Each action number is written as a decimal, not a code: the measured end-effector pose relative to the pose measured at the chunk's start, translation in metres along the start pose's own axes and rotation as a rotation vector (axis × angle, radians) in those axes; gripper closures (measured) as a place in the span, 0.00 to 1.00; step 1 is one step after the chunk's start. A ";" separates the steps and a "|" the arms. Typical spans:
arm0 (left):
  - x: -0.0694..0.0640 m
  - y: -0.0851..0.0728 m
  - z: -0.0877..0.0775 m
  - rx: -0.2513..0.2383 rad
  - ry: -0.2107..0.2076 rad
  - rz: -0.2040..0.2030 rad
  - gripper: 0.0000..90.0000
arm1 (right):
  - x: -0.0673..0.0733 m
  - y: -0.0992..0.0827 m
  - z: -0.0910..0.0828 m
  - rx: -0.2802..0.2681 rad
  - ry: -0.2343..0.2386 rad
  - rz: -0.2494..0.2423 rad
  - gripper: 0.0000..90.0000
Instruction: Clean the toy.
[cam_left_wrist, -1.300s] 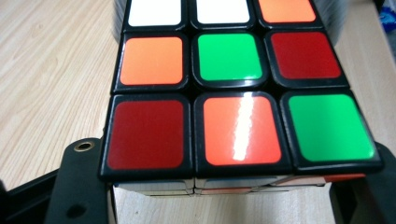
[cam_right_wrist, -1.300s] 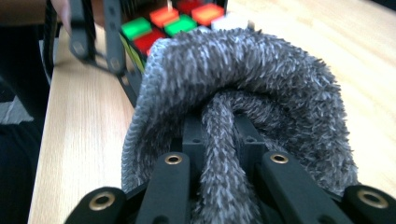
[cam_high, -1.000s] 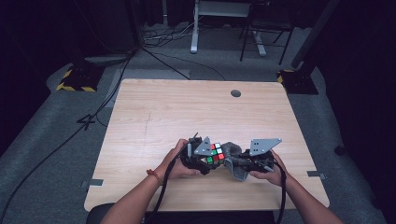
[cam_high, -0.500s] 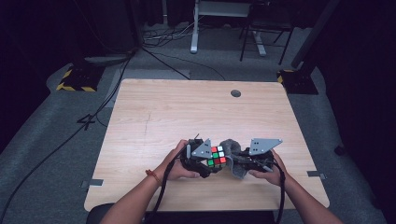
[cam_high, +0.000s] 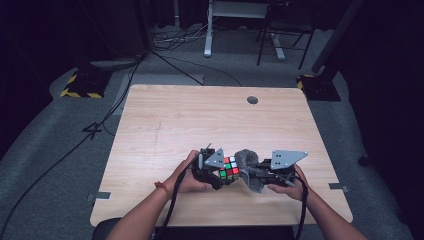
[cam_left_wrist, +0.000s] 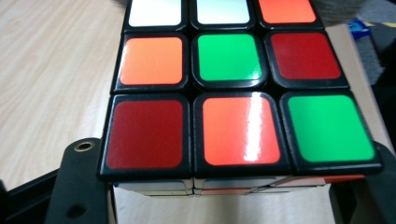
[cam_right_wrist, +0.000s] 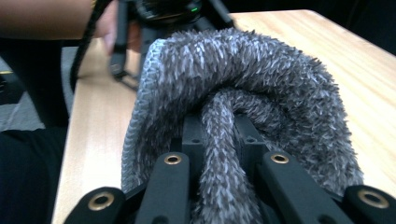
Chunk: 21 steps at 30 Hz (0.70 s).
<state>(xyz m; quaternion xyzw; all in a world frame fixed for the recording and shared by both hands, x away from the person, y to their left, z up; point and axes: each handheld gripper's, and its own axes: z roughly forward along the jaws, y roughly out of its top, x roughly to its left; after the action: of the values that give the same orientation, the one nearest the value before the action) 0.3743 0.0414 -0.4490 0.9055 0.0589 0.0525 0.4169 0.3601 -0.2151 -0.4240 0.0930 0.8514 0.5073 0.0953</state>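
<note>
Squarely, cube (cam_high: 228, 167) sits level — cloth (cam_high: 248, 165) folded alongside.

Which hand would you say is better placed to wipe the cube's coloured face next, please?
The right. The right gripper is clamped on the grey fluffy cloth beside the cube, while the left gripper is busy holding the cube.
</note>
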 end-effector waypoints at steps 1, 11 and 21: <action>-0.002 0.002 0.000 0.000 -0.012 0.010 0.37 | -0.001 0.000 0.000 0.000 -0.010 0.004 0.88; -0.001 0.007 -0.014 -0.030 0.038 0.020 0.37 | -0.005 -0.012 0.015 0.130 0.013 0.002 0.87; 0.006 -0.002 -0.008 0.018 0.023 -0.013 0.37 | 0.005 0.002 0.002 0.006 0.043 -0.039 0.88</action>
<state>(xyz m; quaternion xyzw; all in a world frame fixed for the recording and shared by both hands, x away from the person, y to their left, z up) 0.3793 0.0497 -0.4447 0.9082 0.0703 0.0597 0.4082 0.3557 -0.2113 -0.4240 0.0657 0.8565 0.5046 0.0865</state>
